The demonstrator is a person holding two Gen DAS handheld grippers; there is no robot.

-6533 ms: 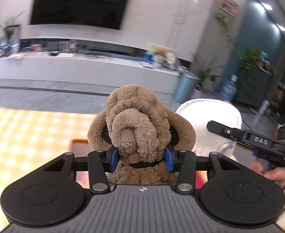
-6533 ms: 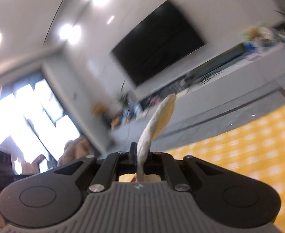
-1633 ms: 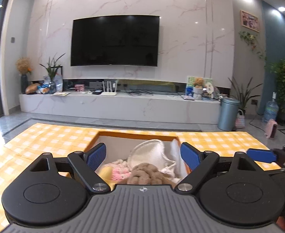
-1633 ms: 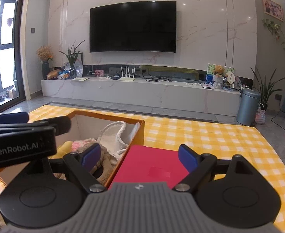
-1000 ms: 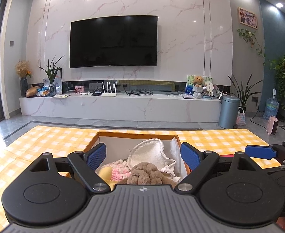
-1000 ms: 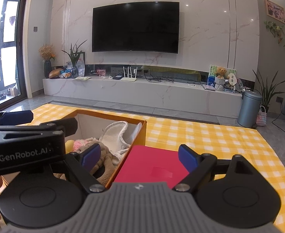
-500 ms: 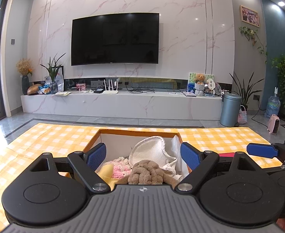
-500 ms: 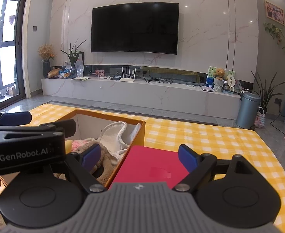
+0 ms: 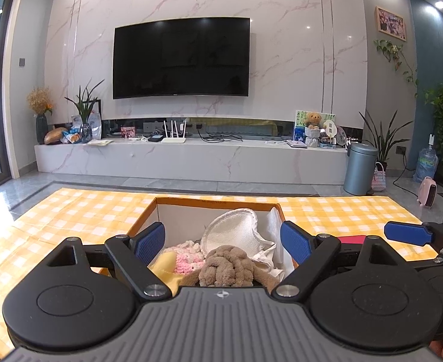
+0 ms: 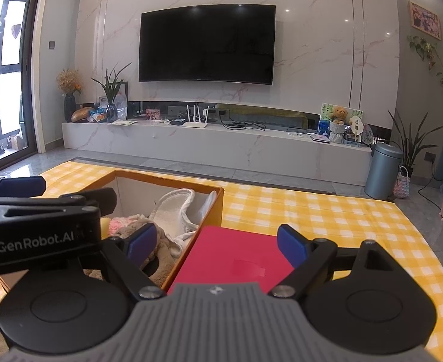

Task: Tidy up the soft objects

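Observation:
An open orange box (image 9: 218,201) with white inner walls stands on the yellow checked table. Inside lie a brown plush dog (image 9: 226,267), a white terry pad (image 9: 232,233), a pink knitted piece (image 9: 186,261) and something yellow (image 9: 164,267). My left gripper (image 9: 223,239) is open and empty, just in front of and above the box. My right gripper (image 10: 216,241) is open and empty, over a red mat (image 10: 236,259) to the right of the box (image 10: 213,208). The dog (image 10: 161,241) and white pad (image 10: 176,211) also show in the right wrist view.
The yellow checked tablecloth (image 10: 327,220) covers the table around the box. Beyond it are a grey floor, a marble TV bench (image 9: 191,160), a wall TV and a grey bin (image 9: 358,169). The left gripper body (image 10: 37,226) fills the left side of the right wrist view.
Earlier my left gripper held the plush dog and my right held the white pad; both now lie in the box. Over the last second both open grippers have barely moved.

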